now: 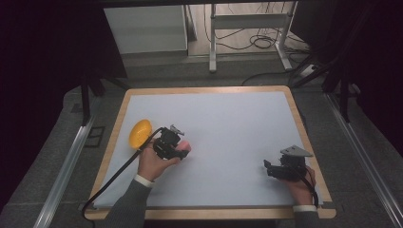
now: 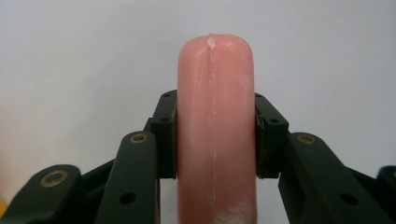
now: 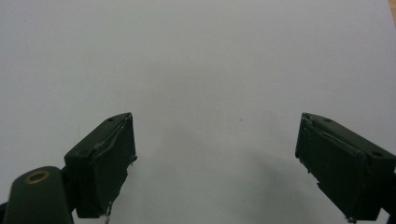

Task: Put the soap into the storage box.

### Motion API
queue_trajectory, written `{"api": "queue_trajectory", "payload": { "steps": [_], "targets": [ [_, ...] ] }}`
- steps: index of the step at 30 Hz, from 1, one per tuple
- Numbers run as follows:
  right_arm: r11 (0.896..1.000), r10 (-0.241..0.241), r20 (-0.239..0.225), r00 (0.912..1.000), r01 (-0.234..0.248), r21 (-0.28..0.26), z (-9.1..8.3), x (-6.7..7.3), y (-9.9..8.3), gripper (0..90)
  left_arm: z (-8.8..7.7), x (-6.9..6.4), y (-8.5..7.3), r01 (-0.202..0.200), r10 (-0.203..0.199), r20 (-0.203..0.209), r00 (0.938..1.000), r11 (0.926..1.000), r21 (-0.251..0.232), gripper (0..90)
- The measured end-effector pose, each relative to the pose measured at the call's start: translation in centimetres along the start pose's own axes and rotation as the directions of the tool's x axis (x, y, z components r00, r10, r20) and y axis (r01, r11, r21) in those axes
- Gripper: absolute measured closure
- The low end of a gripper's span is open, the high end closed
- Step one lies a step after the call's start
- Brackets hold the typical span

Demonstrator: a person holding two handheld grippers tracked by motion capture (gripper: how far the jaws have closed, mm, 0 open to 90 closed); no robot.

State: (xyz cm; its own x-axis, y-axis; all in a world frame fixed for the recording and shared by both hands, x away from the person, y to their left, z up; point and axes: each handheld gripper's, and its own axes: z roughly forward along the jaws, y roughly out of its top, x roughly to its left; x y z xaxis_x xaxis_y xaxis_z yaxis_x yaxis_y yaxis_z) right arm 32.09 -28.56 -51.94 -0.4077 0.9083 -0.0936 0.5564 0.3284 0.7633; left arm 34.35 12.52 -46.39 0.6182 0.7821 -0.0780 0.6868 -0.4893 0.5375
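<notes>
Left tongs [image 2: 215, 140]: we see them clamped on a pink sausage-shaped toy [image 2: 215, 116], one black pad pressed flat against each of its long sides.
Pink toy, in the left gripper view: we see it standing straight up between the jaws, its rounded end reaching well past the pad tips and its lower part running down out of the picture.
Pink toy, in the high view [image 1: 184, 146]: we find it at the tip of the left tongs [image 1: 179, 148], left of the tabletop's middle, whether it touches the surface we cannot tell.
Right tongs [image 3: 215, 158]: we see them spread wide, with nothing but bare white surface between the pads.
Right tongs, in the high view [image 1: 269, 167]: we place them near the right front corner of the tabletop [image 1: 228, 114], well apart from the toy.
Yellow bowl [image 1: 140, 133]: we see it just left of the left hand [image 1: 153, 161], close to the tabletop's left edge.
</notes>
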Motion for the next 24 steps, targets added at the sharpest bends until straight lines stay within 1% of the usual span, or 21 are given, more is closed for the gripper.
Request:
{"api": "queue_trajectory", "payload": {
  "steps": [2, 11, 24],
  "targets": [
    [1.0, 0.001, 0.0, 1.0, -0.001, -0.001, 0.0, 0.0, 0.0, 11.9, -0.1, 0.2, 0.0, 0.009, -0.009, -0.005, 0.9999, 0.9999, -0.006, 60.0],
    [1.0, 0.001, 0.001, 1.0, -0.001, -0.005, 0.0, 0.0, 0.0, 11.9, -0.8, 1.0, -0.3, 0.025, -0.026, -0.011, 0.9996, 0.9995, -0.018, 60.0],
    [1.0, 0.0, 0.0, 1.0, 0.0, 0.0, 0.0, 0.0, 0.0, 11.9, -1.9, 2.1, -0.1, 0.05, -0.051, -0.03, 0.9983, 0.9979, -0.042, 60.0]
  ]
}}
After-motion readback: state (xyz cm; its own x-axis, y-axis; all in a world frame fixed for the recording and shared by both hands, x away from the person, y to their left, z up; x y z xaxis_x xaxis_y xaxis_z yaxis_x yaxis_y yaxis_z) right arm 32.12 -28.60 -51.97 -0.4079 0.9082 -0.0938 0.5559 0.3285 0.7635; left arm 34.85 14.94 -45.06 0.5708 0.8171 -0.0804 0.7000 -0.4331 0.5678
